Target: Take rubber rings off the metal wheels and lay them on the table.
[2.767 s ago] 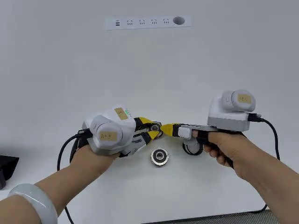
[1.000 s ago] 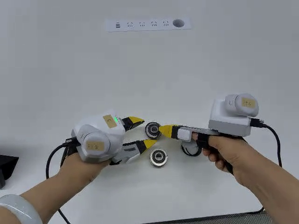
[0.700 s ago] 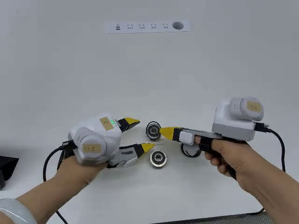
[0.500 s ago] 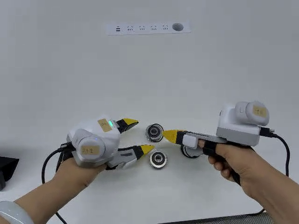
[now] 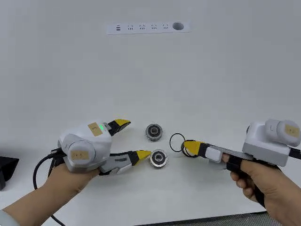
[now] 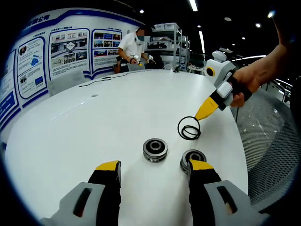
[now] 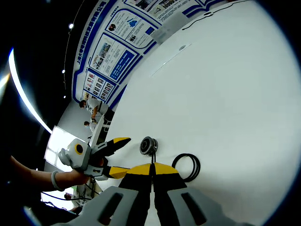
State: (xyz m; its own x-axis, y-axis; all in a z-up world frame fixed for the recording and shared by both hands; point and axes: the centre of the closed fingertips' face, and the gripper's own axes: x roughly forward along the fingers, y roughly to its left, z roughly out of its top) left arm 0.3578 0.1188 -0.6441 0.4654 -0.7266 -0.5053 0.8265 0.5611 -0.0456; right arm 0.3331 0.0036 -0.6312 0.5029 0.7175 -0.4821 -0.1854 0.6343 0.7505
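WORKBENCH: Two black rubber rings (image 5: 172, 141) lie flat on the white table (image 5: 211, 84), just right of two metal wheels, as a person works w/ a hand-held gripper in each hand. The left gripper (image 5: 134, 138) hovers w/ its yellow-tipped jaws spread wide & nothing btwn them. The near wheel (image 5: 159, 158) sits just off its lower tip, and the far wheel (image 5: 154, 132) lies just past the gap. The right gripper (image 5: 189, 147) has its jaws pressed together & empty, tip right at the rings' edge; whether it touches them can't be told.

Left gripper view: the left gripper (image 6: 154, 165) frames the far wheel (image 6: 155, 149) in its open gap, while the near wheel (image 6: 194, 157) sits partly behind one jaw. Here the rings (image 6: 189, 127) read clearly as two overlapping loops, w/ the right gripper (image 6: 203, 113) pointing down at them. A bystander (image 6: 131, 46) stands in the bkgd near wall posters (image 6: 70, 47).

Right gripper view: the right gripper (image 7: 151, 169) shows its jaws meeting along a thin seam, the rings (image 7: 196, 165) just beside the tip, the far wheel (image 7: 148, 145) beyond, & the left gripper (image 7: 120, 155) open on the far side.

Head view adds a white power strip (image 5: 148, 27) across the table & a black object (image 5: 7, 170) at the left edge.
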